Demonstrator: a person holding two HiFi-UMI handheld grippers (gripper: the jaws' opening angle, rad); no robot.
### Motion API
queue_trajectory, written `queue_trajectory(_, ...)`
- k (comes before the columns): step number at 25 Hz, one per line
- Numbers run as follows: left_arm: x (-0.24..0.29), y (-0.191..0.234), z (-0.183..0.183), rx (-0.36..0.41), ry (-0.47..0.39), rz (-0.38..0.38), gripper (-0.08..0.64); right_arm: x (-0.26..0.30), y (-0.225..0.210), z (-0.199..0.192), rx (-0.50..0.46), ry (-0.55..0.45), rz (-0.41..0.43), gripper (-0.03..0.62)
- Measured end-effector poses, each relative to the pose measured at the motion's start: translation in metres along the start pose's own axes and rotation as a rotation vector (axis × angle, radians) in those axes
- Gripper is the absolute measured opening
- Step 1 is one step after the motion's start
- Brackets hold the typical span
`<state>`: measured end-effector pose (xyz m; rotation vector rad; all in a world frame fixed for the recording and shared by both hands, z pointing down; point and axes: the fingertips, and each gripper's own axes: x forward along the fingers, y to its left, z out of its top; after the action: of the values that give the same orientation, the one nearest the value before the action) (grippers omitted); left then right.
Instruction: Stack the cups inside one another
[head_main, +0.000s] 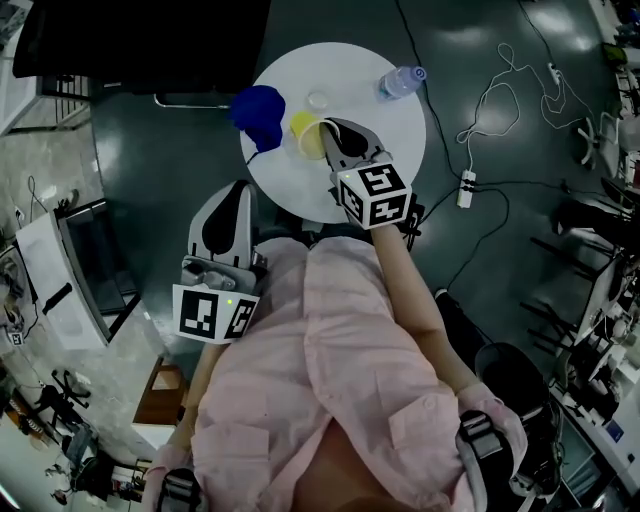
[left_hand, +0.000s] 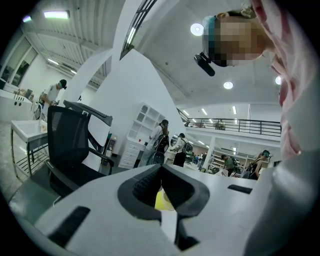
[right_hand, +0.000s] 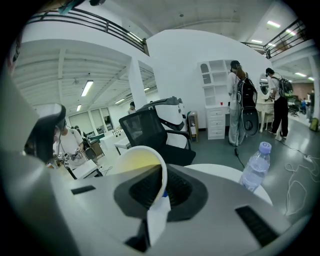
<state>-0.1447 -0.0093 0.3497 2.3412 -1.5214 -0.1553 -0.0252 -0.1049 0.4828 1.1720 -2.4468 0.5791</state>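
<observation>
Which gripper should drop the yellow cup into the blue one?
Right. The right gripper is clamped on the yellow cup over the table, beside the blue cup; the left gripper sits off the table.

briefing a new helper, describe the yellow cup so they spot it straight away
Find the round white table. Over its middle, the right gripper pinches the rim of the yellow cup. It is the only yellow thing there, between the blue cup and the clear water bottle.

**Yellow, Blue and White Around the Right Gripper**

A yellow cup is sitting in the jaws of the right gripper; a blue cup is lying just left of it; the table beneath is gleaming white; the gripper's cube is showing black-and-white squares; the clear bottle beyond is wearing a pale bluish cap.
</observation>
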Motion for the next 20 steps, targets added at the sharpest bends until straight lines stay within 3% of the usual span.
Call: queue_trajectory(20,-0.001,-0.001,0.0,-0.008,-0.013,-0.005,0.018,0.017,-0.006,-0.032,-0.021,0.094,0.005,0.034)
